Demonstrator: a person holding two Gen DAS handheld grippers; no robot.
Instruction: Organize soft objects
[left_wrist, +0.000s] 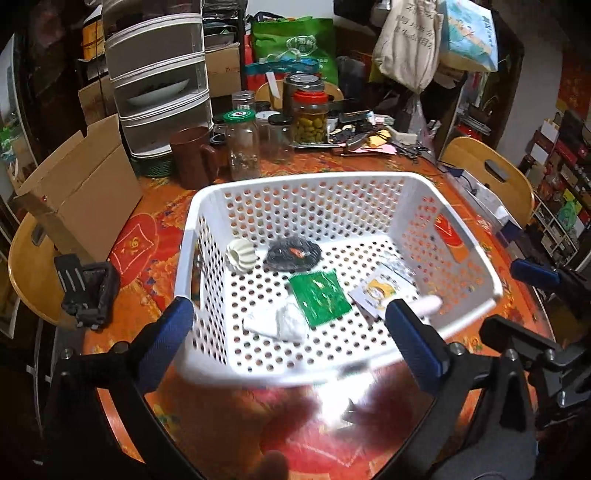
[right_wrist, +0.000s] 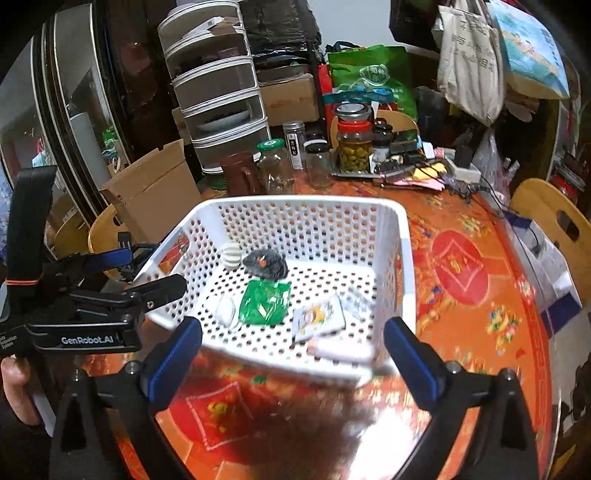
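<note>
- white basket (left_wrist: 221, 206) on counter (right_wrist: 480, 325), holding green packet (left_wrist: 319, 297), dark pouch (left_wrist: 291, 254), white wad (left_wrist: 284, 323)
- left tongs (left_wrist: 291, 325) spread, empty, at basket's 6 o'clock rim
- right tongs (right_wrist: 291, 350) spread, empty, same rim
- jars (left_wrist: 242, 147) at 12 o'clock

White perforated basket (left_wrist: 207, 206), frame centre, holds a ribbed cream ball (left_wrist: 242, 254), dark pouch (left_wrist: 293, 254), green packet (left_wrist: 319, 297), white wad (left_wrist: 284, 323), yellow-printed sachet (left_wrist: 376, 291).
</note>
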